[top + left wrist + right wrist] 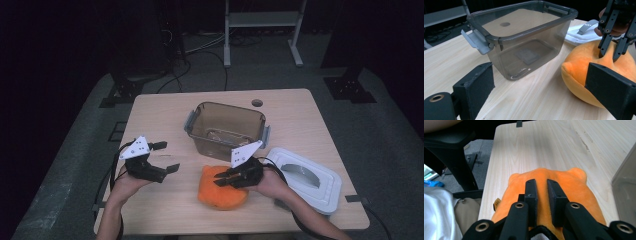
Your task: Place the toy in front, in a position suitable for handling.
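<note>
An orange plush toy [222, 196] lies on the wooden table [160, 115] near its front edge, just in front of a clear smoky plastic bin [220, 144]. My right gripper [219, 180] comes in from the right and is shut on a ridge of the plush's fabric [574, 185], which bulges up between its two jaws [541, 182]. The left gripper view shows those fingers [609, 55] pressed into the plush [579, 70]. Left of the toy, my left gripper [169, 156] hovers open with nothing between its jaws [541, 87], facing the bin [531, 47] and the plush.
The bin's white lid [305, 180] with a grey handle lies flat at the right front of the table, also seen behind the plush [581, 32]. The bin holds nothing but a flat label on its floor. A round hole [257, 103] sits near the table's far edge.
</note>
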{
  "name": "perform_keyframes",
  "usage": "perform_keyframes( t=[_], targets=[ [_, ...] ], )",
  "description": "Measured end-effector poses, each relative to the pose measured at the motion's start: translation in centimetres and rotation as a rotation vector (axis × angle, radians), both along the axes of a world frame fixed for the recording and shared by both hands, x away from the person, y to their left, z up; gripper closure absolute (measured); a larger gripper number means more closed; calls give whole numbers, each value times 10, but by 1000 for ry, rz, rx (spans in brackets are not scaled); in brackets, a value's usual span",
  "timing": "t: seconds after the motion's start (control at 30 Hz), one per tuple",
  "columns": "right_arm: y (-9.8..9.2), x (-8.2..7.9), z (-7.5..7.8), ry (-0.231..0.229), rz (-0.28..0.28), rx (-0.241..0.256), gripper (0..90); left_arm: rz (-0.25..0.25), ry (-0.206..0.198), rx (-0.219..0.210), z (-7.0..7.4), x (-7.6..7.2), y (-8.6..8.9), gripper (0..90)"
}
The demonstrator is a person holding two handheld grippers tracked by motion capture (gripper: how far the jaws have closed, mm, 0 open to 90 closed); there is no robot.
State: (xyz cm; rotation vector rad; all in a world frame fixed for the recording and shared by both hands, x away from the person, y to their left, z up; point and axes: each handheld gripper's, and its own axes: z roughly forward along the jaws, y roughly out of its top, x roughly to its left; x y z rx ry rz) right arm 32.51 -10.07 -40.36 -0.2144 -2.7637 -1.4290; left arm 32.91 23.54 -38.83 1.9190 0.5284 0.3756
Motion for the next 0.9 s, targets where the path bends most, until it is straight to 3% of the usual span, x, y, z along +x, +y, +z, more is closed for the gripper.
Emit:
perform_keyframes(
  t=[0.4, 0.9],
  targets=[
    [1, -2, 9, 34, 4, 39, 799, 5, -4, -4, 1, 0, 3, 79],
    [-8, -8, 63, 28, 1, 114, 798, 22, -4, -16, 1, 1, 9, 79]
  ],
)
